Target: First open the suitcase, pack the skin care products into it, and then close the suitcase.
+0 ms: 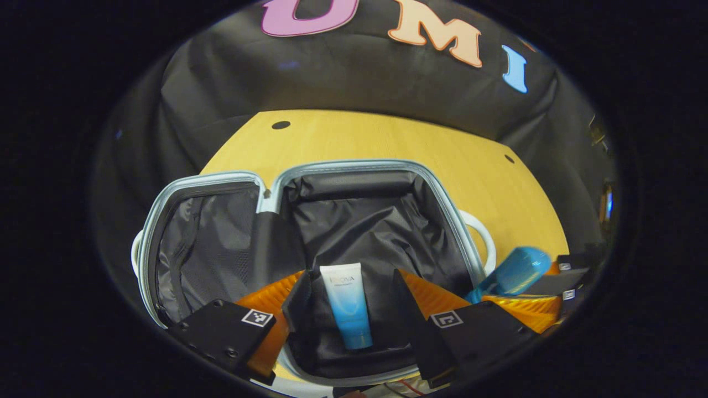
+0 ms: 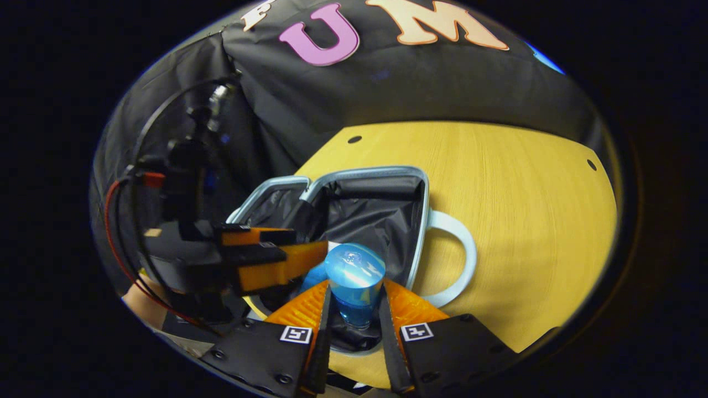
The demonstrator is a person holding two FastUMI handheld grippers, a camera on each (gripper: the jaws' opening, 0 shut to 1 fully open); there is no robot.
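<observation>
Over the open suitcase (image 1: 354,171) the left gripper (image 1: 354,309) hung released, a tube (image 1: 347,304) lying lengthwise below, cap nearest it; beside the suitcase's handle side, the right gripper (image 2: 354,309) grasped a blue bottle (image 2: 354,276), nearer to packing.

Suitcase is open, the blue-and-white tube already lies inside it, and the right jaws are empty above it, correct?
Not quite: the right gripper is not empty; its jaws are shut on a blue bottle, as the right gripper view shows. The suitcase is open and the blue-and-white tube lies inside.
</observation>
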